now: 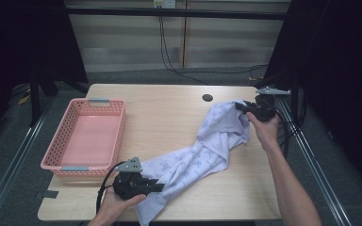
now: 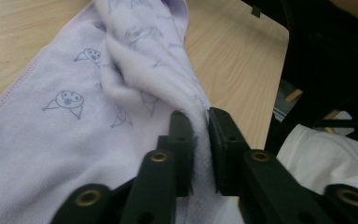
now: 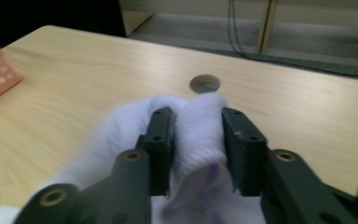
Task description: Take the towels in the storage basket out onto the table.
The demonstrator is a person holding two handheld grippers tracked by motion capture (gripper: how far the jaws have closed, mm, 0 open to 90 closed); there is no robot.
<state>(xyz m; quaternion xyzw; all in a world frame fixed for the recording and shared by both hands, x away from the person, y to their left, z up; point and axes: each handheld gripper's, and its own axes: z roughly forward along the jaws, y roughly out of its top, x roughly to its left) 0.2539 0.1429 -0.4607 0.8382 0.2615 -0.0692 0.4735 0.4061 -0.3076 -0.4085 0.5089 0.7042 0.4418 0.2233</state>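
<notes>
1. Wooden table [image 1: 169,117] took up most of the high view, pale-grained, with a small round hole [image 1: 207,98] near its far edge.
2. Pale lilac cloth [image 1: 202,155], printed with small animal faces, lay stretched in a bunched diagonal band from the near edge of the table up toward its far right corner.
3. Pink plastic basket [image 1: 82,139] with perforated walls sat at the table's left side, well apart from the cloth.
4. At the near end of the cloth, the left gripper [image 1: 143,186] was clamped on a thin fold; in the left gripper view its pads [image 2: 182,140] pressed the fabric from both sides.
5. At the far right end, the right gripper [image 1: 245,109] gripped a thicker bunched roll of the cloth, which bulged between its jaws in the right gripper view.
</notes>
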